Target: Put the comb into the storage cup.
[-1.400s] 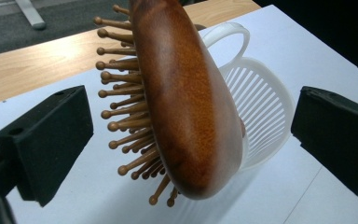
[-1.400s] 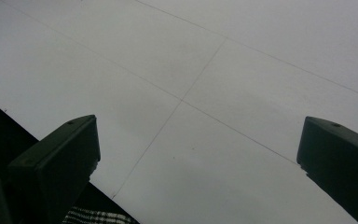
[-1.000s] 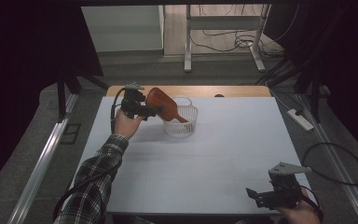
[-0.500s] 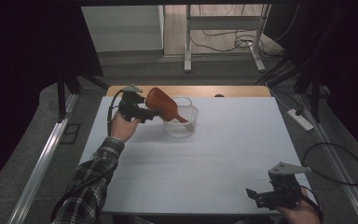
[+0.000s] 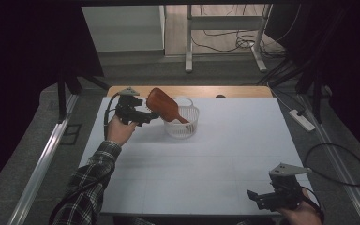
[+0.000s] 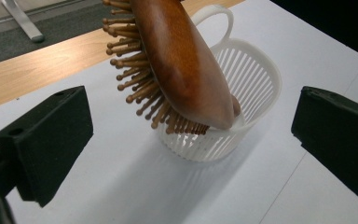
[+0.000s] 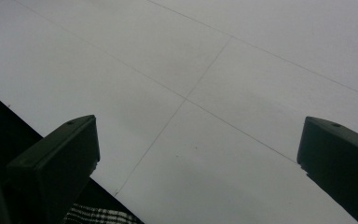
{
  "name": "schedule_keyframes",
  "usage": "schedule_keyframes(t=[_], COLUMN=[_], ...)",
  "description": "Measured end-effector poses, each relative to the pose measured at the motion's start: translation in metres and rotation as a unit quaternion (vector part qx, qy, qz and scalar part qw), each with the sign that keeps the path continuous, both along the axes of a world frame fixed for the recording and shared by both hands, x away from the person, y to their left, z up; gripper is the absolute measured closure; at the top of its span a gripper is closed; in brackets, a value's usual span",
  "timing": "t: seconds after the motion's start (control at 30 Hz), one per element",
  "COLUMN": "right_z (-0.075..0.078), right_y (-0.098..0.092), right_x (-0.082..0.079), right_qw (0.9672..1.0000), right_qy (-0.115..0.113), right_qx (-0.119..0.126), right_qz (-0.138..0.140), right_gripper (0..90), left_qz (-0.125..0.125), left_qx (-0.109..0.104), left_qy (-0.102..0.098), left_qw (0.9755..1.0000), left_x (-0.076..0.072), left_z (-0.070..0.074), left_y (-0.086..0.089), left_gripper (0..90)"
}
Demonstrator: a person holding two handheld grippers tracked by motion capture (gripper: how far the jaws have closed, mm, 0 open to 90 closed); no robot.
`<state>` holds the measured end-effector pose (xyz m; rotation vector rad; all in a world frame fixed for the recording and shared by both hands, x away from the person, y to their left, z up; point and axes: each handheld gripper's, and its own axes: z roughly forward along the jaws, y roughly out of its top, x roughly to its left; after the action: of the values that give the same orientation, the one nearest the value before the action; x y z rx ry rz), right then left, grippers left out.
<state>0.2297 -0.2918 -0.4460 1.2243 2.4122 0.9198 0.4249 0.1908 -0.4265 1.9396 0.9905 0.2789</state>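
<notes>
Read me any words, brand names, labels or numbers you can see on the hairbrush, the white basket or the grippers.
None: the wooden hairbrush, the white slatted basket, the left gripper, the right gripper and the white table bear no readable text.

The hairbrush (image 5: 165,106) is leaning out of the white basket (image 5: 183,123), blocking its mouth. Bare worktop (image 5: 215,164) is lying open on every side — nothing else is standing in the way.

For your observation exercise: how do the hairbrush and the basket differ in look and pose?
The hairbrush is solid brown wood with pegs; the basket is white, slatted plastic. The hairbrush leans tilted, one end inside; the basket stands upright on the table. Neither is gripped.
</notes>
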Motion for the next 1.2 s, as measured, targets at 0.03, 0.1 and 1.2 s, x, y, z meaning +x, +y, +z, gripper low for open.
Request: schedule_keyframes(t=[0.03, 0.1, 1.2], right_z=[0.0, 0.0, 0.0], right_y=[0.0, 0.0, 0.001], right_x=[0.0, 0.0, 0.0], right_qw=[1.0, 1.0, 1.0], right_qy=[0.0, 0.0, -0.004], right_qx=[0.0, 0.0, -0.006], right_qz=[0.0, -0.001, -0.006], right_gripper=[0.0, 0.0, 0.0], left_qz=[0.001, 0.002, 0.01], left_qx=[-0.001, -0.002, 0.011], left_qy=[0.0, -0.003, -0.004], left_qw=[1.0, 1.0, 0.9999], left_x=[-0.001, -0.003, -0.037], left_z=[0.0, -0.002, -0.02], left_y=[0.0, 0.001, 0.012], left_gripper=[0.0, 0.0, 0.0])
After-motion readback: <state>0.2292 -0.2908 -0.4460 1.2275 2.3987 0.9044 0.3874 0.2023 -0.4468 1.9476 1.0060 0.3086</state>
